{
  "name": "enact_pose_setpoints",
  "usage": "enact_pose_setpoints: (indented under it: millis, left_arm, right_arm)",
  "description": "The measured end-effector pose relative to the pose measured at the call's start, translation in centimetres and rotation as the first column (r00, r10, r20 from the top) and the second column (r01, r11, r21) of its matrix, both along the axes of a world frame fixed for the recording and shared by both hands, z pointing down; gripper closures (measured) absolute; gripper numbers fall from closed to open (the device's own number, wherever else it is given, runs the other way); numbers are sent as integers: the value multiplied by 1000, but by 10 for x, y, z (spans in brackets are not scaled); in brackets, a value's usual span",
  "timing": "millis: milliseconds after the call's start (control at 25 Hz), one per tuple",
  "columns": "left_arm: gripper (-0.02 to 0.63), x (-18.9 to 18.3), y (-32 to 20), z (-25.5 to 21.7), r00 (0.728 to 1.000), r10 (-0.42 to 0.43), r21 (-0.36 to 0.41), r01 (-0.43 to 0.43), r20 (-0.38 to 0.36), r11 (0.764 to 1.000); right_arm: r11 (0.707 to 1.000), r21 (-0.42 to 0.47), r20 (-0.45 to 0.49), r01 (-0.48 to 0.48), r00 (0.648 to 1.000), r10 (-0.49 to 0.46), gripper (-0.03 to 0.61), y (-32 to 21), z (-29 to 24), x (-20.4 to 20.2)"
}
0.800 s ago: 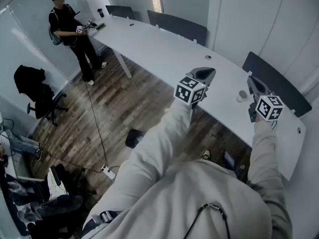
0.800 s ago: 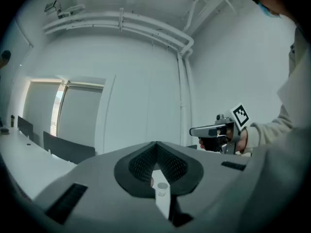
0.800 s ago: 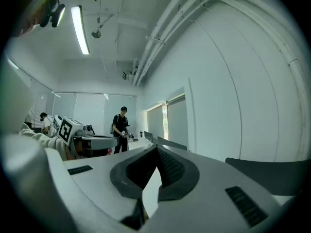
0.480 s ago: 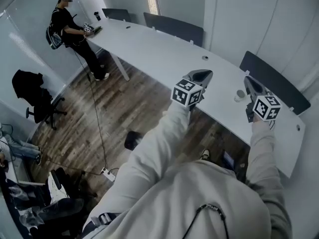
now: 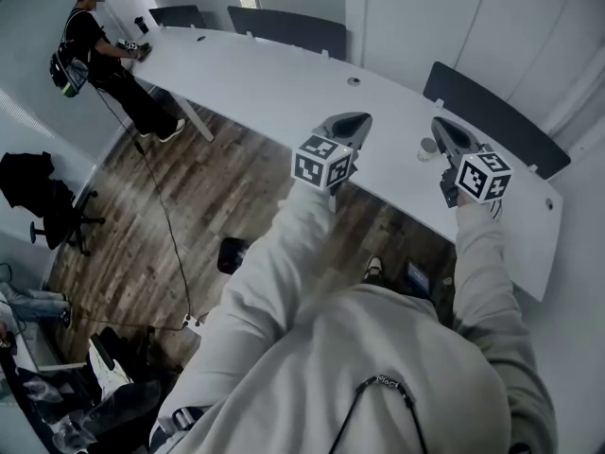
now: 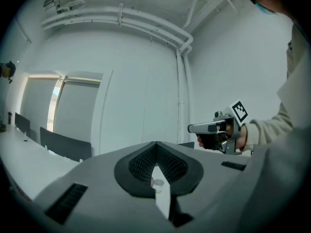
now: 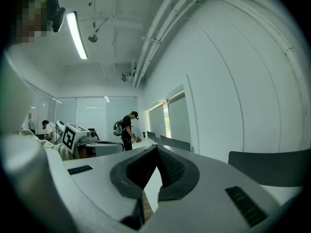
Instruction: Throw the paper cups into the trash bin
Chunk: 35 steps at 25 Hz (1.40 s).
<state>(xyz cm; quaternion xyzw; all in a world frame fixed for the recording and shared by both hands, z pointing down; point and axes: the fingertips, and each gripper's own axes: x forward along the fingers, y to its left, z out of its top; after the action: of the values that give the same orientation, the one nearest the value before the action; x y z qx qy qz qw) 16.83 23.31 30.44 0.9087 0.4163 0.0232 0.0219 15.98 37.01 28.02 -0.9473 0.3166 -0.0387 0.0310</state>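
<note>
Both tongs are held level over the near edge of the table (image 5: 284, 93). The left gripper (image 5: 348, 124) has its jaws together with nothing in them, and the right gripper (image 5: 442, 127) is also closed and empty. The cup (image 5: 430, 148) stands on the table just beyond them, between the two noses and nearer to the right one. It looks upright (it is small in the view, so I am not fully sure).

I think the main danger is to go forward with the jaws closed as they are. The nose would only push the light cup, tip it, or send it rolling toward the far edge and the chair (image 5: 492, 112) behind. A too strong squeeze could also crush the paper.

The table around the cup is bare, so there is room from both sides, but the far edge is near behind it, then the chair and the wall. About the bin I am not certain: a dark thing (image 5: 232, 254) on the floor at the holder's left may be it. The way there is open wood floor, but a cable (image 5: 168, 225) lies across it and could catch a foot. Another person (image 5: 90, 36) stands at the far end of the table, well apart.
</note>
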Motion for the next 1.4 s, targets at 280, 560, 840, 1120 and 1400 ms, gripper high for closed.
enact_pose_setpoints:
  millis: [280, 560, 840, 1120, 1400]
  left_arm:
    - [620, 2, 10, -9, 998, 23, 45, -21, -55, 999]
    - [620, 45, 50, 14, 999, 33, -2, -33, 7, 999]
    - [620, 118, 116, 19, 998, 59, 23, -60, 18, 998]
    - [620, 180, 151, 6, 1000, 17, 20, -17, 21, 1000]
    - [620, 205, 173, 17, 997, 64, 34, -65, 50, 997]
  right_arm:
    - [999, 20, 16, -39, 999, 39, 566, 22, 13, 1]
    - [997, 44, 48, -67, 997, 65, 566, 63, 33, 32]
    - [997, 43, 51, -66, 997, 64, 566, 120, 42, 101]
    - [997, 60, 59, -46, 997, 43, 566, 172, 40, 161]
    - [995, 88, 93, -39, 995, 31, 566, 183, 55, 180]
